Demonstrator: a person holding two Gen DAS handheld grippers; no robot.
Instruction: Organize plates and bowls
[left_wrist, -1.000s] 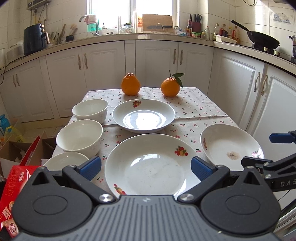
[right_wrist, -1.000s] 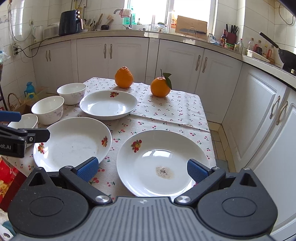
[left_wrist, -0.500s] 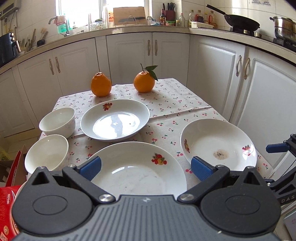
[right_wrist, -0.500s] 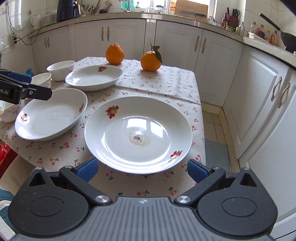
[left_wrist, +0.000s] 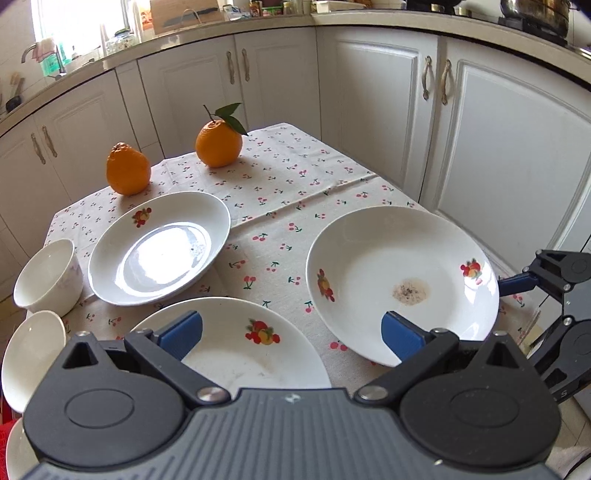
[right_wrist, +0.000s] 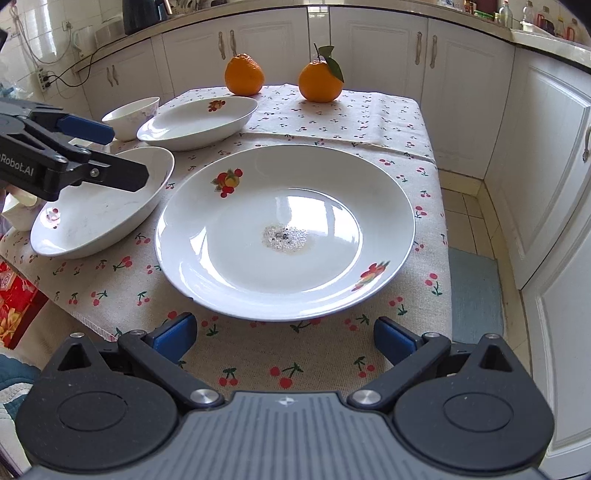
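The soiled plate (right_wrist: 284, 229) sits on the cherry-print tablecloth (right_wrist: 332, 118) at the table's near corner. It is white and shallow, with a wide sloping rim, a fruit motif on the far-left rim and another on the near-right rim, and a grey speckled patch of residue in the middle of its well. The right gripper (right_wrist: 284, 338) hangs just short of this plate's near edge, its blue-padded jaws spread wide and holding nothing.

Left of the soiled plate, close beside it, lies a second plate (right_wrist: 99, 218) of the same pattern, faintly smeared inside. The left gripper (left_wrist: 290, 332) hovers over that second plate, jaws likewise spread wide and empty; whether its pad touches the soiled plate's rim I cannot tell.

Beyond the soiled plate, to its far left, rests a third plate (left_wrist: 159, 247), clean and glossy. Left of that plate stands a small white bowl (left_wrist: 50, 277), with another bowl (left_wrist: 31, 354) nearer. Two oranges (right_wrist: 244, 74) stand at the far edge, well beyond the soiled plate, one (right_wrist: 319, 81) with a leaf.
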